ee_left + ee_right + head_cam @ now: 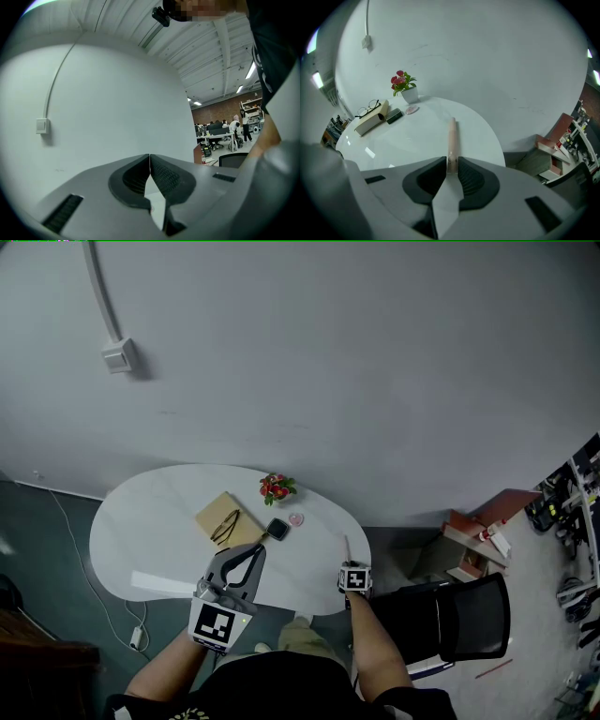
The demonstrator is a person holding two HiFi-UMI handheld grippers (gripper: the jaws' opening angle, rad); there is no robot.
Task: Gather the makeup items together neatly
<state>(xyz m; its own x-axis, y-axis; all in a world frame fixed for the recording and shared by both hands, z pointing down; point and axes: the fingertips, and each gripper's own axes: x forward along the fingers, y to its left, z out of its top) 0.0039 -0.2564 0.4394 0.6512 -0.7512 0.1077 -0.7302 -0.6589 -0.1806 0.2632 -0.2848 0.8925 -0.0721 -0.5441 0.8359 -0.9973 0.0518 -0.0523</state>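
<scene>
Pink makeup stick (452, 136), clamped in my right gripper's (450, 163) fingers at the tabletop's (417, 140) right edge, best laid parallel beside the far black compact (394, 116); my left gripper's (150, 164) fingers closed, empty.

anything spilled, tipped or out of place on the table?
Nothing stands out. The flower pot stands upright, the glasses lie on the book, and the black compact and pink dish sit close by. The slim pink tube is clamped in the right gripper, apart from the rest.

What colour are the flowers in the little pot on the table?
The flowers are red and pink, with green leaves. They show best in the right gripper view.
</scene>
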